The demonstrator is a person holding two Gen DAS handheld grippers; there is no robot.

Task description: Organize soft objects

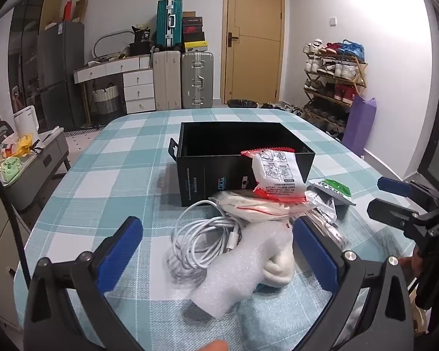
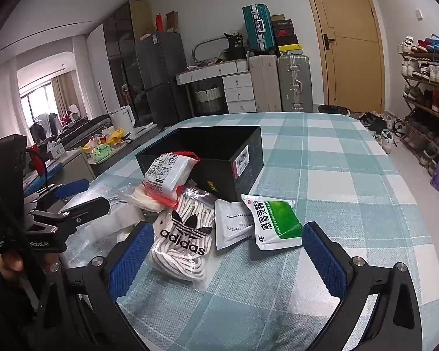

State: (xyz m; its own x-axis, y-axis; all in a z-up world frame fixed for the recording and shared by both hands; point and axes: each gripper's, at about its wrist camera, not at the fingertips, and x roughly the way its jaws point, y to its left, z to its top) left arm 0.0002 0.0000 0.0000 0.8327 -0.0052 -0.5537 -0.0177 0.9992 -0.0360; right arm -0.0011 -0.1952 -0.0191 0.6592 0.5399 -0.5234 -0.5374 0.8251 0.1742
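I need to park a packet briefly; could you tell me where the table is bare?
Bare tablecloth lies right of the black box and beyond the green sachet. The box's near side is crowded: laces bag, coiled cable, foam sheet.

We see a table in teal-and-white check carrying an open black box, a coiled white cable, foam wrap, bagged Adidas laces and a green medicine sachet.
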